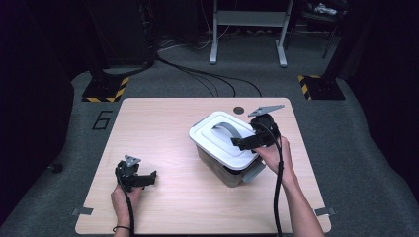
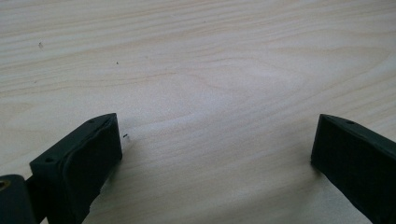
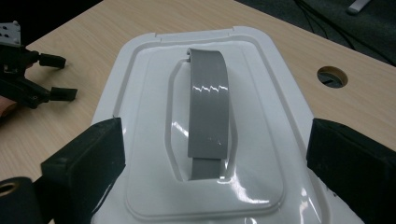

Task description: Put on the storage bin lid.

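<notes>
**Hovering over lidded bin, both tools spread**

Sitting on light wood bench [image 1: 163,123], right of centre: clear storage bin [image 1: 222,170] capped with white lid [image 1: 210,133], set at an angle to bench edges. Round cable hole [image 1: 239,110] in bench just behind bin. Grey latch [image 1: 254,172] visible at near end of bin, below lid rim. Grey arched handle [image 3: 208,107] running along lid's recessed middle, glossy, ends tucked into recess.

Right tool [image 1: 245,142] held above near-right part of lid, jaws spread wide, nothing between pads; in right gripper view handle centred between jaws but farther off, not touched. No earlier frame to compare. Grey three-cornered plate [image 1: 265,109] on top, cable trailing back along forearm.

Left tool [image 1: 149,178] low over bare bench at front left, well apart from bin, jaws spread, nothing pinched; left gripper view showing plain wood grain between pads. Same tool seen far off at left edge of right gripper view.

Beyond bench: dark carpet, black cables, yellow-black striped stand bases.
</notes>
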